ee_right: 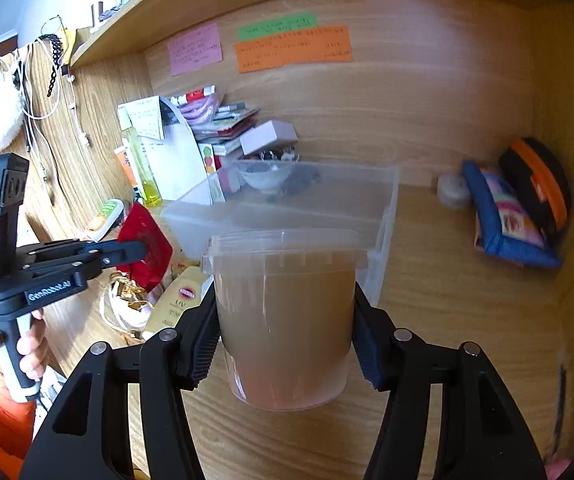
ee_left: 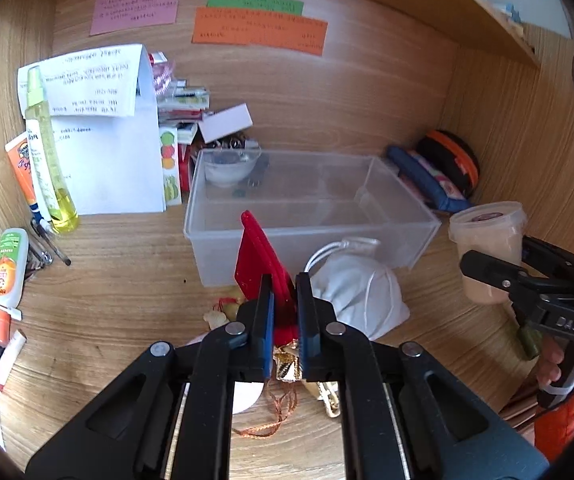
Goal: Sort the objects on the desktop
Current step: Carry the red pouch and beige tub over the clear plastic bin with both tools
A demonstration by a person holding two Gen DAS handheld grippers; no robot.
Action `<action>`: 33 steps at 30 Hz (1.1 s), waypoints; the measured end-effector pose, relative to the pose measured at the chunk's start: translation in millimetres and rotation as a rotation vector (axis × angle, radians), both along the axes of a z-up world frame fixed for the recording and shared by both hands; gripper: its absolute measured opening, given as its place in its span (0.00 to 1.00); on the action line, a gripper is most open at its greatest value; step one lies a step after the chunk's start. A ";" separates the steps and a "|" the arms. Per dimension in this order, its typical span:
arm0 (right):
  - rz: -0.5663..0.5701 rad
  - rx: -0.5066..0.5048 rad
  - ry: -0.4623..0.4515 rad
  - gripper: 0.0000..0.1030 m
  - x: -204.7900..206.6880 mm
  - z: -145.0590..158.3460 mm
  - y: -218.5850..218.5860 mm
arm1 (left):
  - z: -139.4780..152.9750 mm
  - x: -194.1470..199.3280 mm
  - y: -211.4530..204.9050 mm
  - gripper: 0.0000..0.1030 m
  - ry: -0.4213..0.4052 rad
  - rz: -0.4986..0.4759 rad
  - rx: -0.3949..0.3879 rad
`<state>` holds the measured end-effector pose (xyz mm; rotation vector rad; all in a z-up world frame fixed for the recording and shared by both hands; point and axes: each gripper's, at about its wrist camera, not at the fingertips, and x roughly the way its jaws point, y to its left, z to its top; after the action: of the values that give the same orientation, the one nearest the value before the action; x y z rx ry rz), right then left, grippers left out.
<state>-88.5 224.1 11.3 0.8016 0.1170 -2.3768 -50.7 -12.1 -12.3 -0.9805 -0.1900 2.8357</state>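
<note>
- While clamped between blue ridged pads, red pouch [ee_left: 261,264]: flat, stiff-looking, glossy, tilted upright in left gripper [ee_left: 285,300], raised just before the bin [ee_left: 311,216].
- Tub [ee_right: 285,316]: translucent, round, tapered, lidded, filled with beige matter; pinched at both sides by right gripper [ee_right: 285,344], lifted off the desk [ee_right: 447,300], near the bin's right front corner.
- Bin: clear rectangular plastic, open-topped; white bowl [ee_left: 231,168] inside at back left.
- Left gripper level, pointing at the back wall; right gripper alongside, well apart.
- White cloth bag [ee_left: 357,292], corded, slumped against the bin front, beside the pouch.
- Gold trinkets [ee_left: 287,364] and copper cord under the left fingers.
- Yellow spray bottle [ee_left: 49,152], tubes, pens at left; blue case [ee_right: 507,216] at right.
</note>
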 end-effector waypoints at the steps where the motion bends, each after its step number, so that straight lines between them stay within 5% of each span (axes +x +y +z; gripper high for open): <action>1: -0.001 0.006 0.009 0.53 -1.5 2.8 -1.0 | 2.4 -0.3 -1.4 0.08 0.004 0.001 0.005; 17: 0.035 -0.007 0.033 0.53 -31.5 25.0 -24.4 | 45.3 -0.1 -13.2 0.08 0.105 -0.013 -0.008; 33: 0.050 0.011 0.043 0.53 -77.1 49.3 -70.7 | 61.6 -57.7 -32.1 0.08 0.123 -0.019 -0.031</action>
<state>-165.6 153.4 60.6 0.7449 0.1659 -2.3485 -108.4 -44.2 49.3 -0.8048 -0.1232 2.8783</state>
